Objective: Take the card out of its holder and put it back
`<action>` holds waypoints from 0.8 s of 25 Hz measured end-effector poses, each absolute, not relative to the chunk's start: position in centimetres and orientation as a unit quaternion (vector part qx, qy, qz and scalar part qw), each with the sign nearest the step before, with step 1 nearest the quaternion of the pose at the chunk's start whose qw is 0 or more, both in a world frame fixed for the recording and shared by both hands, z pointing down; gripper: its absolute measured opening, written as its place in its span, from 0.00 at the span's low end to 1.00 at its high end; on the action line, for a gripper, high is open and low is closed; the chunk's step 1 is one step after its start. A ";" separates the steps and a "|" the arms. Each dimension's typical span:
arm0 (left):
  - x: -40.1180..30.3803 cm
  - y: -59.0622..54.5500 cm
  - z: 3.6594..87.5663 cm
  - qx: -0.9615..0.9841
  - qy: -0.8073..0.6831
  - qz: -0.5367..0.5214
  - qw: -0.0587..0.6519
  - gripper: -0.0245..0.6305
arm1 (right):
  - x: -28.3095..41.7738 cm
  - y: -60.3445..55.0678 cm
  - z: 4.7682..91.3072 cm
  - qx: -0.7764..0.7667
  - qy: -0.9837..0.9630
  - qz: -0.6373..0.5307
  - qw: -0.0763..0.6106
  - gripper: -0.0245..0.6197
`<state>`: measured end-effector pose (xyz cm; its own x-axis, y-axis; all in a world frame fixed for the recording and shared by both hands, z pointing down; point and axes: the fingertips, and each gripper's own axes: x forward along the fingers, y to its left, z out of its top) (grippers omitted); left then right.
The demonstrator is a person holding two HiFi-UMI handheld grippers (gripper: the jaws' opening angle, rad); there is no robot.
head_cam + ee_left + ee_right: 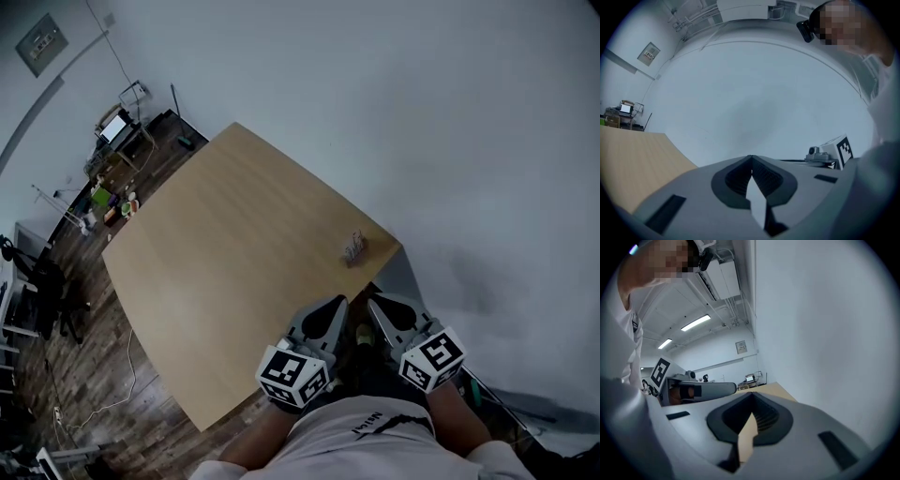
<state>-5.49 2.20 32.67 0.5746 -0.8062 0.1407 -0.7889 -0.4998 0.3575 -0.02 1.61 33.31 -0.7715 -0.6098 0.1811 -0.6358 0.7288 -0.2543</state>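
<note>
holder (354, 251) stands on the table (216, 262), close to the near right corner by the wall (450, 112). card (355, 241) looks to stand upright in it. it is small in the head view, so that is a fair guess and not certain. neither gripper view shows holder or card.

left gripper (339, 301): claw closed, tips meeting, nothing between them. its own view looks up over the jaws at bare wall, with a strip of table at the left.

right gripper (373, 302): the same, jaws pressed together and empty. its view takes in wall, ceiling lights and the far table edge.

both grippers are held side by side, low and against the person's body, just short of the table corner. tips point toward the holder but are apart from it.

step in hand, as a judgement: none under contact. card seemingly seated, both claws empty and drawn in. this fits the moment ahead of taking the card out, and equally the moment after it has gone back in. the pictures do not settle which.

what any further work on the card would call for: a claw opened narrow, a reach forward over the corner, and a pinch on the card's upper edge. the holder looks light and sits near the table edge, so it would likely need steadying with the other claw.
</note>
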 end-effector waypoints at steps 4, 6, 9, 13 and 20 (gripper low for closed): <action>-5.8 3.9 30.7 0.867 -0.460 -0.027 0.187 0.06 | -0.7 3.4 31.6 0.331 -0.932 0.144 0.043 0.06; -6.0 4.6 30.1 0.868 -0.461 -0.030 0.183 0.06 | -1.0 4.2 31.4 0.330 -0.932 0.142 0.043 0.06; -6.2 5.2 29.9 0.867 -0.464 -0.034 0.179 0.06 | -1.2 4.7 31.0 0.329 -0.934 0.135 0.039 0.06; -6.0 5.8 29.6 0.866 -0.465 -0.040 0.176 0.06 | -1.1 5.3 30.4 0.327 -0.936 0.126 0.038 0.06; -6.7 6.7 28.5 0.865 -0.470 -0.054 0.165 0.06 | -2.1 6.5 29.4 0.316 -0.941 0.114 0.040 0.06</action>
